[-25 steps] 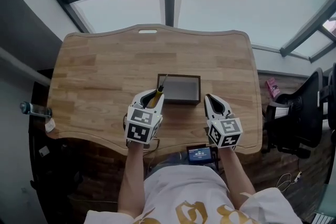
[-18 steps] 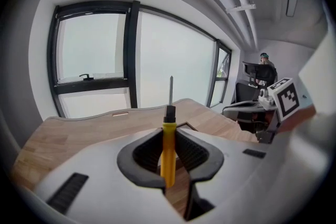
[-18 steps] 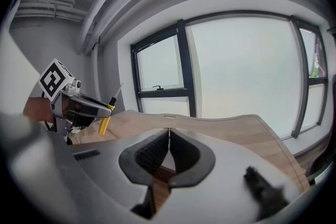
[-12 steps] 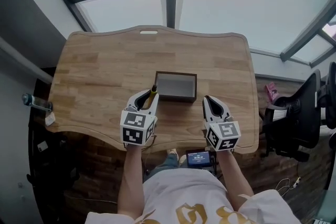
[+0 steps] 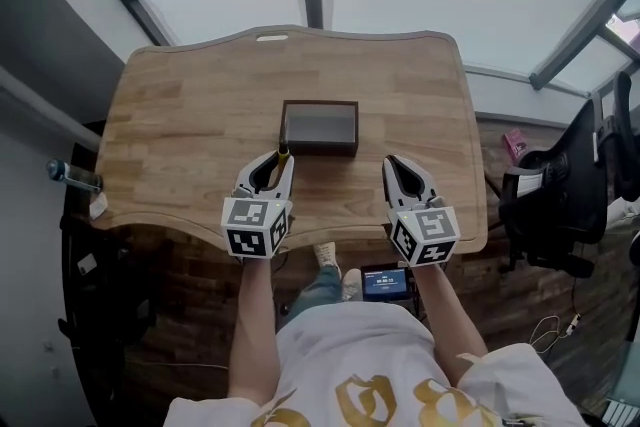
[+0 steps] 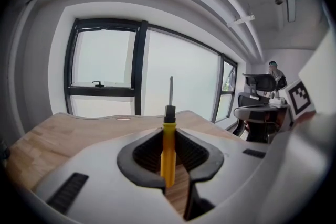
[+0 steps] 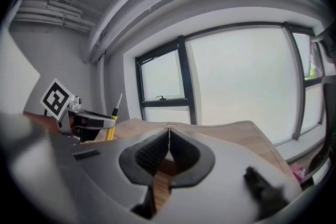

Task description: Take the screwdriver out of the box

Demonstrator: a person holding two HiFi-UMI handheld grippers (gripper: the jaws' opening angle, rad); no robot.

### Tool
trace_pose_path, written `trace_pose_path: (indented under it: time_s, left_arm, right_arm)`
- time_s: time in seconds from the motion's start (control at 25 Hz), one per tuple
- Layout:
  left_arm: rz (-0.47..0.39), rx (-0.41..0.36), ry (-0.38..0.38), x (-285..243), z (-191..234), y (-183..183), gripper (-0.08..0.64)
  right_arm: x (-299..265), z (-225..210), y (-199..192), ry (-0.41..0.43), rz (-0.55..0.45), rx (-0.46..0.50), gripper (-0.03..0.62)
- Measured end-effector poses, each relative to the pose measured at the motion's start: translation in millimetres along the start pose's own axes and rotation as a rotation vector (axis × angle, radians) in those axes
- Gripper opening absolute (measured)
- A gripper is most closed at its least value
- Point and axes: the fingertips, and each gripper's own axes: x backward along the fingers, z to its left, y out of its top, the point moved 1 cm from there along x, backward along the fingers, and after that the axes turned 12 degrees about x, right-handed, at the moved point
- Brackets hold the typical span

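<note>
A yellow-handled screwdriver (image 6: 168, 152) stands upright between the jaws of my left gripper (image 6: 169, 134), which is shut on its handle; the black collar and metal shaft stick up above the jaws. In the head view the left gripper (image 5: 281, 161) and the screwdriver (image 5: 283, 150) hang just in front of the dark open box (image 5: 320, 147), off its left corner. My right gripper (image 5: 391, 162) is shut with nothing in it, in front of the box's right side. The right gripper view shows its jaws (image 7: 168, 131) closed tip to tip, with the screwdriver (image 7: 111, 124) at the left.
The box sits mid-table on a wooden desk (image 5: 180, 105) under large windows. An office chair (image 5: 560, 195) stands to the right, a bottle (image 5: 68, 177) off the left edge, and a small screen (image 5: 385, 282) below the front edge.
Both grippers have drawn back from the box toward the person and risen a little. The screwdriver has come away from the box's left corner with the left gripper.
</note>
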Motion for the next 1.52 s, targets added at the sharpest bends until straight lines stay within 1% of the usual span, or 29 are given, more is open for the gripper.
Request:
trace_pose_path:
  time_s: [0.32, 0.52, 0.8, 0.96, 1.12, 1.52]
  left_arm:
    - [-0.054, 0.029, 0.019, 28.4, -13.3, -5.0, 0.078]
    - [-0.069, 0.073, -0.005, 39.8, -19.9, -17.5, 0.078]
    - [-0.069, 0.069, -0.024, 37.6, -29.3, -23.3, 0.078]
    - [-0.078, 0.055, -0.035, 30.8, -29.0, -16.4, 0.078]
    - [-0.084, 0.043, -0.029, 29.4, -28.1, -16.0, 0.078]
    - [-0.081, 0.053, -0.024, 27.2, -24.1, -18.2, 0.078]
  right_arm:
    - [25.2, 6.4, -2.1, -0.012, -0.010, -0.007, 0.031]
    - [30.0, 13.7, 0.7, -0.015, -0.022, -0.004, 0.031]
    - [35.9, 16.2, -1.3, -0.028, -0.033, -0.008, 0.031]
    - [33.9, 13.0, -1.0, -0.046, -0.036, -0.010, 0.031]
    - [32.3, 12.0, 0.0, -0.048, -0.034, -0.003, 0.031]
    - [31.0, 12.7, -6.7, -0.047, -0.018, -0.001, 0.031]
